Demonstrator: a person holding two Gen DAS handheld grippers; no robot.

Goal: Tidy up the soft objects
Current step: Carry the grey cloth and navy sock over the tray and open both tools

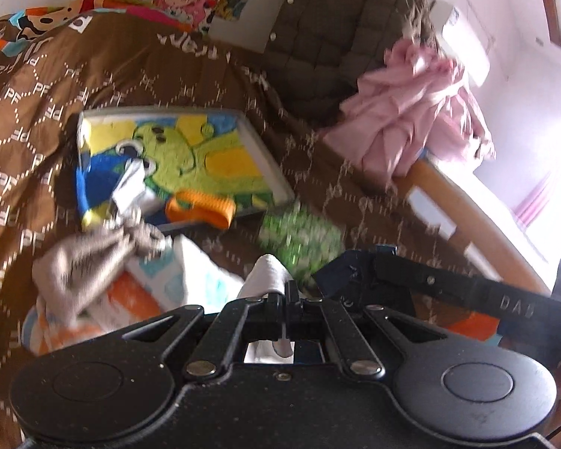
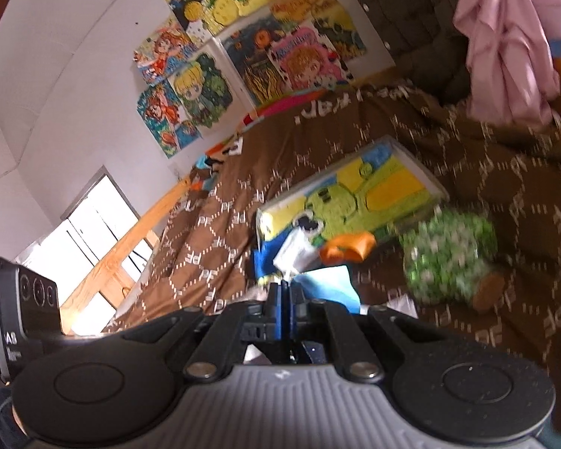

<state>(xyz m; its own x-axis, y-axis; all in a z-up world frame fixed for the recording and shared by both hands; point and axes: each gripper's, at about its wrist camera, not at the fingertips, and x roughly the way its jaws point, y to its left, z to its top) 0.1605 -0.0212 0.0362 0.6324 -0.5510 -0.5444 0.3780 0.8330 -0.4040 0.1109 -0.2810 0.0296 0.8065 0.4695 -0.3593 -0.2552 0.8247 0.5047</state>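
A white, blue and orange towel (image 1: 175,280) lies bunched on the brown bed cover (image 1: 93,86). My left gripper (image 1: 286,293) is shut on a white fold of it. My right gripper (image 2: 285,288) is shut on a light blue part of the towel (image 2: 329,284); in the left wrist view the right gripper (image 1: 329,273) sits just to the right of the left one. A grey cloth (image 1: 86,262) rests on the towel. A green patterned soft toy (image 1: 303,239) (image 2: 448,258) lies just beyond both grippers. Everything is motion-blurred.
A framed green dinosaur picture (image 1: 190,149) lies on the bed with an orange object (image 1: 200,209) and a small white-grey item on it. A pink garment (image 1: 419,119) and a dark quilted jacket (image 1: 336,37) hang over the wooden bed rail (image 1: 467,220). Posters (image 2: 243,56) cover the wall.
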